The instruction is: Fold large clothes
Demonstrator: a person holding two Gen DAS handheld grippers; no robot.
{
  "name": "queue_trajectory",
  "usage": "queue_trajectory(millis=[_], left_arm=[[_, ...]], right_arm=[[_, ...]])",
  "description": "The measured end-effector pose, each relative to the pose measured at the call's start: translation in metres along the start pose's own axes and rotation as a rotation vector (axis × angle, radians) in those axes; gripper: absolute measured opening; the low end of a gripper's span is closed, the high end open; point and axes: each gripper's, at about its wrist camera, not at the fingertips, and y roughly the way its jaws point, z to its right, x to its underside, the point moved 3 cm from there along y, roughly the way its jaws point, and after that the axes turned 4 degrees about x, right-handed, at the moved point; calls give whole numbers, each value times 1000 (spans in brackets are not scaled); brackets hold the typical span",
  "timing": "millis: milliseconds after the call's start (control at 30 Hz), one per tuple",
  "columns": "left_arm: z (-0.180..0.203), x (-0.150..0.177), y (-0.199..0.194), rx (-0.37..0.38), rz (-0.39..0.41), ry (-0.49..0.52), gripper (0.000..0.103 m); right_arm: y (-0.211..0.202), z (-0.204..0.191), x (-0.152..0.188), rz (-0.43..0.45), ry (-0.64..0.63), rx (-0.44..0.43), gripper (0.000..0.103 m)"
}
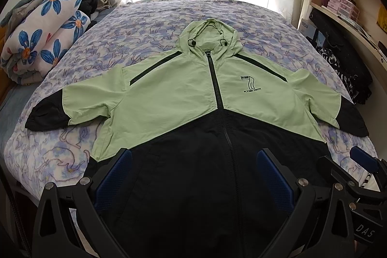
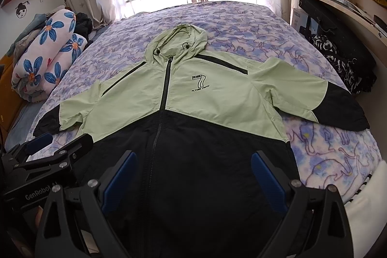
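A hooded zip jacket [image 1: 169, 98] [image 2: 217, 98], light green above and black below, lies flat and face up on the bed with its sleeves spread and its hood toward the window. My left gripper [image 1: 193, 161] hovers open over the black lower half, left of the zip, with nothing between its blue pads. My right gripper [image 2: 193, 166] is also open and empty over the black part, right of the zip. Each gripper shows in the other's view: the right gripper [image 1: 343, 161] at the right edge, the left gripper [image 2: 60, 142] at the left.
The bed [image 1: 145, 23] [image 2: 241, 21] has a purple animal-print sheet. A rolled floral quilt [image 1: 48, 35] [image 2: 46, 52] lies along its left side. Black patterned clothing [image 1: 338, 69] [image 2: 338, 59] and a wooden desk with shelves [image 1: 350, 16] stand to the right. Curtains hang behind.
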Motion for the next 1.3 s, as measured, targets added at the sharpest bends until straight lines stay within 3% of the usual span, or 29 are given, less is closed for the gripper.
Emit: queue_trajectory(millis=[433, 767, 967, 1300], left_arm=[[-6, -13, -8, -15, 20, -2, 102], [3, -42, -25, -9, 57, 23, 102], [17, -72, -38, 72, 86, 21, 102], [50, -125, -60, 105, 209, 44, 102]], right_arm=[[-4, 5, -1, 40, -28, 43, 96], [-37, 4, -39, 95, -67, 74, 96], [-60, 4, -62, 141, -125, 90, 96], [-106, 49, -115, 311, -144, 207, 96]])
